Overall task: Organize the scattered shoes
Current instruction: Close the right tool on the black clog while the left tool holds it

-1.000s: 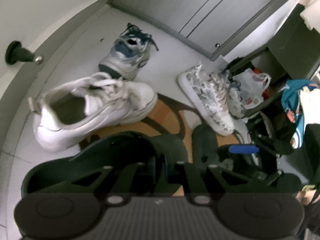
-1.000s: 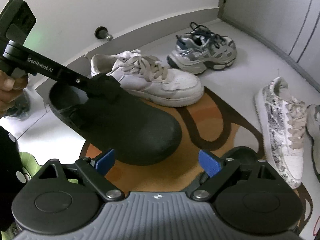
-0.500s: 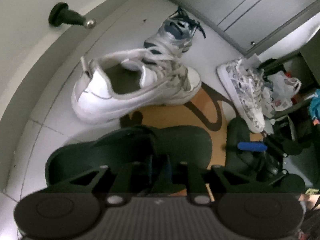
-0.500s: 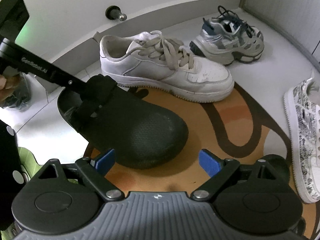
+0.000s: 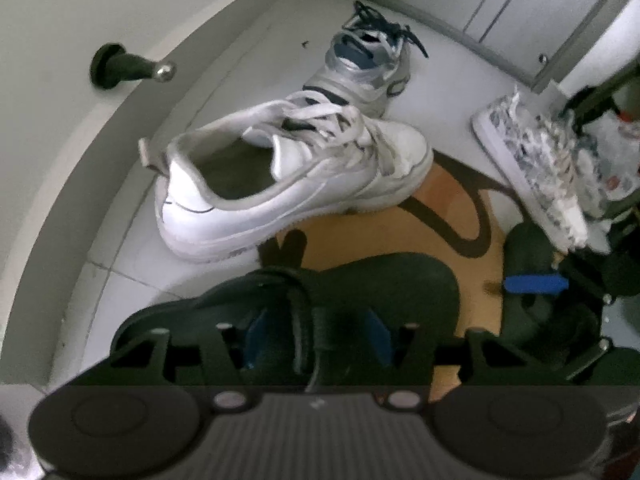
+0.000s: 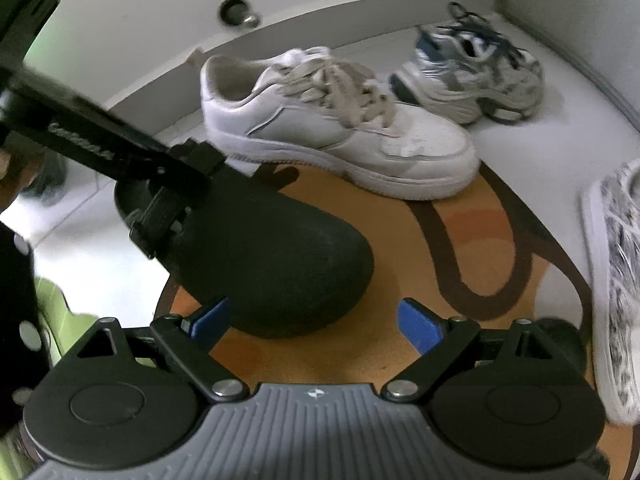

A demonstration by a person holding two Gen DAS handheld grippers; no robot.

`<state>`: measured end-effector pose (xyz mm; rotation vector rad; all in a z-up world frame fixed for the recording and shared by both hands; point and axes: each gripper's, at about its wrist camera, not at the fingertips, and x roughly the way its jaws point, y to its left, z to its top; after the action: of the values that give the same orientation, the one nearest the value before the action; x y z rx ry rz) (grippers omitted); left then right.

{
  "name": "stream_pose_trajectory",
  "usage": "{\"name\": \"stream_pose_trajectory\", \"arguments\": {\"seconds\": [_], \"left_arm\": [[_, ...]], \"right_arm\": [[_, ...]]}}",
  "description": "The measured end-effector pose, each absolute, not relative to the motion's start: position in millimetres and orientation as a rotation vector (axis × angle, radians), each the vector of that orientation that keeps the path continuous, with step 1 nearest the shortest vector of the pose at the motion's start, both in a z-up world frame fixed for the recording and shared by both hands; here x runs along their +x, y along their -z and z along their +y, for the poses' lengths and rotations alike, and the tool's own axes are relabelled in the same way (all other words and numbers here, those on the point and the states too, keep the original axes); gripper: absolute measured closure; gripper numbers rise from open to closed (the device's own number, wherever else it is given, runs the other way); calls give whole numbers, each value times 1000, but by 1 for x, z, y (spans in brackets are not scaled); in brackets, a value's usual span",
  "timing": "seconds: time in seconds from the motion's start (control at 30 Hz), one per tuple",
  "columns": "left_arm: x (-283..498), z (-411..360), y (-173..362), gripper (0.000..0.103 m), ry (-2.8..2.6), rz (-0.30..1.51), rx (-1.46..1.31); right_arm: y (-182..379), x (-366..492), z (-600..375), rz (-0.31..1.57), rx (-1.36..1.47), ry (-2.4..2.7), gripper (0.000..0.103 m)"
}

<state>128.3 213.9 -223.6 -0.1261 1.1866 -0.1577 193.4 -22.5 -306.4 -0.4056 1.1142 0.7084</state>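
Observation:
A black clog (image 5: 392, 280) (image 6: 280, 264) rests with its toe on the round orange mat (image 6: 480, 248). My left gripper (image 5: 316, 334) (image 6: 160, 216) stands over the clog's heel opening. Its jaws are opening, and the clog's rim sits between the blue pads with a gap on each side. My right gripper (image 6: 316, 320) hangs open above the mat just in front of the clog's toe, with nothing between its fingers. Beyond the clog lies a white sneaker (image 5: 296, 184) (image 6: 340, 136). A second black clog (image 5: 528, 248) (image 6: 560, 336) lies to the right.
A grey and blue sneaker (image 5: 364, 68) (image 6: 468, 76) stands near the far corner. A patterned white sneaker (image 5: 536, 168) (image 6: 620, 280) lies at the right by bags and clutter. A black door stop (image 5: 120, 68) juts from the wall at the left. Cabinet doors close off the back.
The left gripper's jaws have parted from the black clog's rim, and the clog has settled lower onto the mat. Both grippers have tipped further down toward the floor.

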Motion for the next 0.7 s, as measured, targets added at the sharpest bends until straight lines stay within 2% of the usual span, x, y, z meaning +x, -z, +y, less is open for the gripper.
{"name": "stream_pose_trajectory", "arguments": {"seconds": [0.23, 0.37, 0.6, 0.7], "left_arm": [[126, 199, 226, 60, 123, 1190, -48], [121, 190, 225, 66, 125, 1151, 16], [113, 187, 220, 71, 170, 1128, 14], [113, 184, 215, 75, 205, 1122, 4]], "right_arm": [[308, 191, -23, 1118, -375, -727, 9], [309, 190, -23, 1120, -357, -738, 9], [310, 188, -23, 1123, -326, -756, 9], [311, 187, -23, 1125, -313, -764, 5]]}}
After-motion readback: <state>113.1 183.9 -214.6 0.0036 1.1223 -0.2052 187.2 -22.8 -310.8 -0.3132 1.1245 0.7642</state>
